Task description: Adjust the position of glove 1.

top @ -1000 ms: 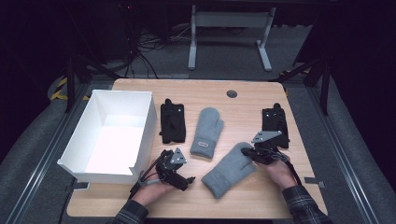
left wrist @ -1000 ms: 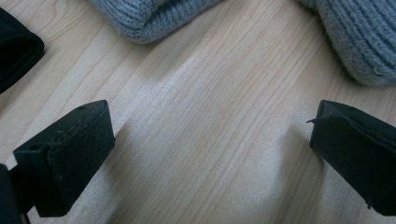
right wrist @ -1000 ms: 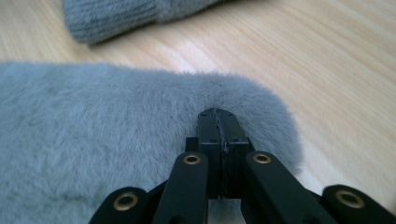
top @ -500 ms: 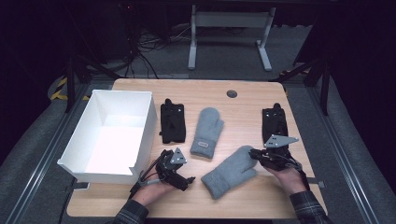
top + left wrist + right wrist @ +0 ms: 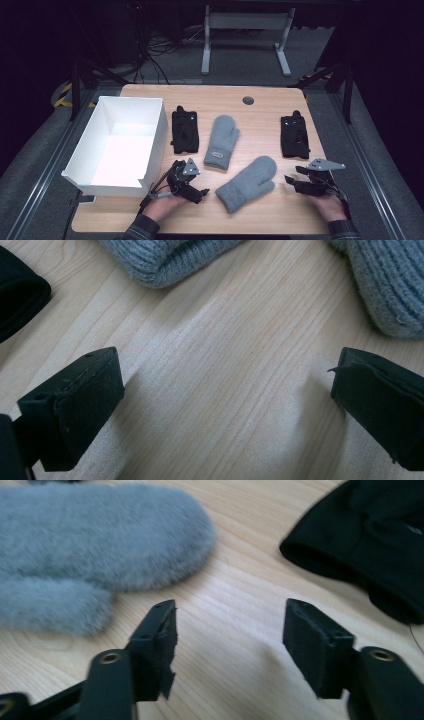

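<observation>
The grey mitten (image 5: 247,183) nearest my grippers lies flat on the table, slanted, its rounded tip toward my right gripper (image 5: 296,182) and its cuff toward the front edge. My right gripper sits just beside that tip, apart from it, jaws spread with bare wood between them; in the right gripper view the fuzzy mitten (image 5: 95,550) lies ahead and to the left of the jaws. My left gripper (image 5: 196,190) rests near the mitten's cuff, also wide apart and holding nothing; in the left gripper view I see only tabletop between its jaws, with ribbed grey knit at the upper edges.

A second grey mitten (image 5: 221,140) lies upright farther back, and it carries a small pale label (image 5: 216,154) near the cuff; I cannot read any writing on it.

So I count two grey mittens and two black gloves: one black glove (image 5: 184,130) left of the second mitten, the other black glove (image 5: 294,136) beyond my right gripper. One white box (image 5: 153,148), open at the top, stands at the table's left side.

The table (image 5: 260,107) is pale wood grain with a round dark grommet (image 5: 248,100) near its back edge. Around it the room is dark, with grey flooring, loose cables and a light metal stand frame (image 5: 245,27) behind.
</observation>
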### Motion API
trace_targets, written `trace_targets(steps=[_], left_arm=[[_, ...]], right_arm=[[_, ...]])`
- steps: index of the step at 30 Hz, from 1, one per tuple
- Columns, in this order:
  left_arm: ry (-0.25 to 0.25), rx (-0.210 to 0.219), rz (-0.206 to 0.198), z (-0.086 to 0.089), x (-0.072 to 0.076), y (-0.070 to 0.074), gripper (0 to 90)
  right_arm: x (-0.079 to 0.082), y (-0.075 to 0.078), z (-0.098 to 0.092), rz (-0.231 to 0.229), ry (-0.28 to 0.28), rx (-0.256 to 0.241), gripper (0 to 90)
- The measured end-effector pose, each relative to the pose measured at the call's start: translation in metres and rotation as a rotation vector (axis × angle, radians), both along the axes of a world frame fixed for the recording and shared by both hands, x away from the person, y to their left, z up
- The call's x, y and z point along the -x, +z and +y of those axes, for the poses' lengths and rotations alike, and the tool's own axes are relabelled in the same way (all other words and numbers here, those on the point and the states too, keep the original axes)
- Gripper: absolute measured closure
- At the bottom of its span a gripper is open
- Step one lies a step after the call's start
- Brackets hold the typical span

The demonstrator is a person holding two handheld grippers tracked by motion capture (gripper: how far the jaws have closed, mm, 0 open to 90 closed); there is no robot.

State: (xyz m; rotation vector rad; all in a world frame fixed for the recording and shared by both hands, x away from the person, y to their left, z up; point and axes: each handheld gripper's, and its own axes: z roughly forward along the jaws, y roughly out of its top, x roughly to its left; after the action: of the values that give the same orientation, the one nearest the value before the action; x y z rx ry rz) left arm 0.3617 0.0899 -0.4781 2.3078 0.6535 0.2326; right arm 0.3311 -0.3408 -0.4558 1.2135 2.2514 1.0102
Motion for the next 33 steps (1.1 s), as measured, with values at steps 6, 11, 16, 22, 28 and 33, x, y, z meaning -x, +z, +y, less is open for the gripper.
trace_targets(steps=[6, 11, 16, 22, 28, 33], left_arm=[[0.010, 0.003, -0.001, 0.000, 0.000, 0.000, 1.5], [0.009, -0.005, 0.002, -0.001, 0.000, 0.001, 2.2], [0.014, -0.022, 0.016, -0.003, 0.000, 0.006, 9.0], [0.063, 0.001, 0.049, -0.001, -0.003, 0.018, 20.2], [0.095, 0.040, 0.059, -0.003, -0.006, 0.034, 53.1], [0.093, 0.055, 0.086, -0.014, -0.016, 0.043, 78.9]], right_arm=[[0.004, -0.010, -0.004, 0.002, -0.024, 0.017, 26.2], [0.005, -0.013, -0.002, -0.011, -0.020, 0.023, 20.2], [0.005, -0.013, -0.001, -0.002, -0.016, 0.027, 16.5], [0.005, -0.013, -0.001, -0.002, -0.015, 0.027, 16.3], [0.005, -0.013, -0.001, -0.002, -0.015, 0.027, 16.3], [0.005, -0.013, -0.001, -0.002, -0.015, 0.027, 16.3]])
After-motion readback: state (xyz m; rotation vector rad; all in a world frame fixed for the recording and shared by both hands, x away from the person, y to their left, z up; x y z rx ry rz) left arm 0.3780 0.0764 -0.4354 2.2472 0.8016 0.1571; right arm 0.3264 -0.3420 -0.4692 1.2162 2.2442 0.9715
